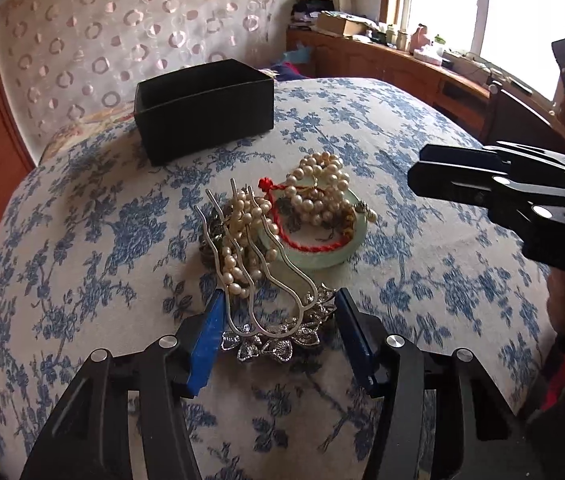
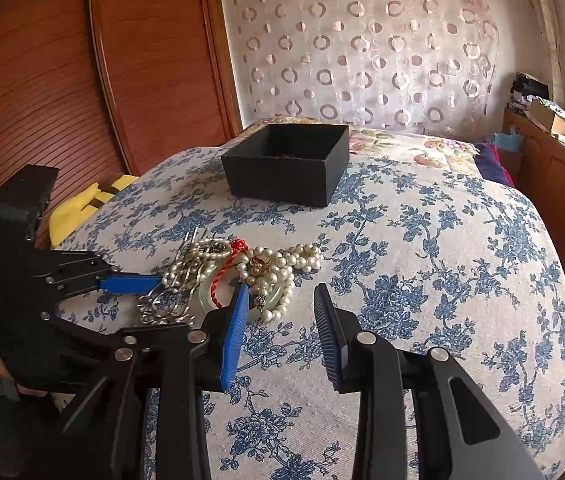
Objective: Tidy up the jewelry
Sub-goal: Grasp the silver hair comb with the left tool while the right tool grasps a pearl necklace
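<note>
Left gripper (image 1: pixel 278 312), jaws open, straddles the silver hairpin (image 1: pixel 270 320); right gripper (image 2: pixel 282 320) waits open. Next: close, carry to the far black box (image 1: pixel 202 108).

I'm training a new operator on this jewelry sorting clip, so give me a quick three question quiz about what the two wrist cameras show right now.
1. True or false: the open black cardboard box sits on the blue floral bedspread beyond the jewelry pile.
2. Multiple choice: what lies between the open fingers of the left gripper? A) the pale green jade bangle B) the silver flower-topped hair comb C) the cream pearl strand
3. Fill in: the twisted cord lying across the pale green jade bangle is coloured ____.

Key
1. True.
2. B: the silver flower-topped hair comb lies there; the right gripper is open and empty.
3. Red: the red twisted cord.
</note>
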Tool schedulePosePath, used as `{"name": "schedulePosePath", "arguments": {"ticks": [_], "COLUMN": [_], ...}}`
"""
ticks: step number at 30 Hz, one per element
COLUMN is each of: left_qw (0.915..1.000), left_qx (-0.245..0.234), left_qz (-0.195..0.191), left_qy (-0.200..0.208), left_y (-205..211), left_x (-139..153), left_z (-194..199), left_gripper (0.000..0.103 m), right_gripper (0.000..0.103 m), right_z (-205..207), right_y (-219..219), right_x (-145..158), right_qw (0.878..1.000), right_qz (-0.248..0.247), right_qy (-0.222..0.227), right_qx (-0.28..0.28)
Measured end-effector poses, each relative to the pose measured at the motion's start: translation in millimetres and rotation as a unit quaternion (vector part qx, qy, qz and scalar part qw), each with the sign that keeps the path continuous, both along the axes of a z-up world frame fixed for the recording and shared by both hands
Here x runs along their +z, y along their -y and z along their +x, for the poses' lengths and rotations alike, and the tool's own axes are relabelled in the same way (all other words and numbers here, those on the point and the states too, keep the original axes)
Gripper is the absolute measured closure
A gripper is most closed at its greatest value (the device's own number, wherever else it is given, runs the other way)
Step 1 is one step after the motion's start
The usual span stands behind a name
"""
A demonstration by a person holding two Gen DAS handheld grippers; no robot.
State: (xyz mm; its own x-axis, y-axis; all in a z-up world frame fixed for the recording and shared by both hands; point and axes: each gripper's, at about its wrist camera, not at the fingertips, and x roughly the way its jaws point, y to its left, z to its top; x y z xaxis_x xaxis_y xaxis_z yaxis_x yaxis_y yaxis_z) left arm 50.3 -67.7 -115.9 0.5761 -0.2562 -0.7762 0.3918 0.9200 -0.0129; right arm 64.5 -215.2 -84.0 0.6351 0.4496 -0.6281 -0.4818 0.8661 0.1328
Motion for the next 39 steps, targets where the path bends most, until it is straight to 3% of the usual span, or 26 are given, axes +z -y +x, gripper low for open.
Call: {"name": "schedulePosePath", "arguments": {"ticks": [16, 25, 36, 39], "left_qw": [0.9988, 0.9998, 0.9994, 0.9993], "left_qx": [-0.005, -0.003, 0.016, 0.021], "left_qz": [-0.049, -0.013, -0.01, -0.013], "left_qy": [-0.006, -0.018, -0.028, -0.029], "left_y": [-41, -60, -92, -98], "left_x": [22, 14, 5, 4], "left_z": [-12, -9, 0, 1], "left_gripper": [0.051, 0.051, 0.051, 0.05], "right_gripper": [0.067, 0.067, 0.067, 0.072], "right_z": [9, 16, 18, 20], "right_y": [-24, -54, -112, -122], "right_x": [-6, -8, -16, -16], "right_qw": [1.0, 0.997, 0.988, 0.985], "right_qz": [-0.008, -0.013, -0.052, -0.057], "right_qy": [-0.011, -0.019, -0.028, -0.033], "right_qx": [0.027, 0.068, 0.144, 0.158]}}
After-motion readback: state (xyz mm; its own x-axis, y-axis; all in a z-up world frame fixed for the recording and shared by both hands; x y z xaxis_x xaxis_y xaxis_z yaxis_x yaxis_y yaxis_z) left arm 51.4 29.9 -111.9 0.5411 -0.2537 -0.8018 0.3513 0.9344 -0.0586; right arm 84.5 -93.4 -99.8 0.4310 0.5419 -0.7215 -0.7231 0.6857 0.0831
